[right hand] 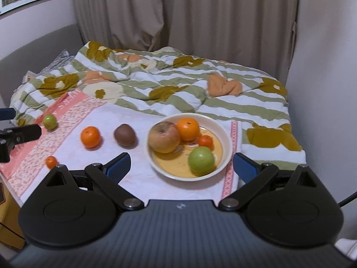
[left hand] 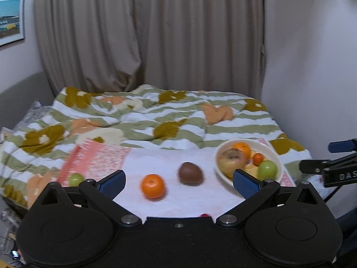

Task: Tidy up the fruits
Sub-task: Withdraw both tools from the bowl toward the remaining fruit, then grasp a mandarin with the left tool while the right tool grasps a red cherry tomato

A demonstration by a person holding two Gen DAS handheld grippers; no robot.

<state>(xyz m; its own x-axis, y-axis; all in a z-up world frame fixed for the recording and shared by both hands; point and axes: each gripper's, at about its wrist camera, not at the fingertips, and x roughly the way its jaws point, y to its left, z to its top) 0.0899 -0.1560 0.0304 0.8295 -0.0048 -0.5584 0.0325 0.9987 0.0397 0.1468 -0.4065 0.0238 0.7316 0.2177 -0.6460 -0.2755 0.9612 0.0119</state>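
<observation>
Left wrist view: left gripper (left hand: 178,182) wide open, holding nothing. "DAS" legible on the right gripper (left hand: 330,167) at the frame's edge. Towel (left hand: 178,198): one orange (left hand: 153,186), one brown fruit (left hand: 190,173), one green fruit (left hand: 75,179).

Right wrist view: right gripper (right hand: 181,168) spread wide, empty. Bowl (right hand: 225,138) holds four fruits: apple (right hand: 164,136), two oranges, green apple (right hand: 201,158). Small orange (right hand: 51,162) near the towel's edge. Quilt (right hand: 178,84) behind.

Black claw (left hand: 178,183) — blue ribbed pads (left hand: 245,184).
</observation>
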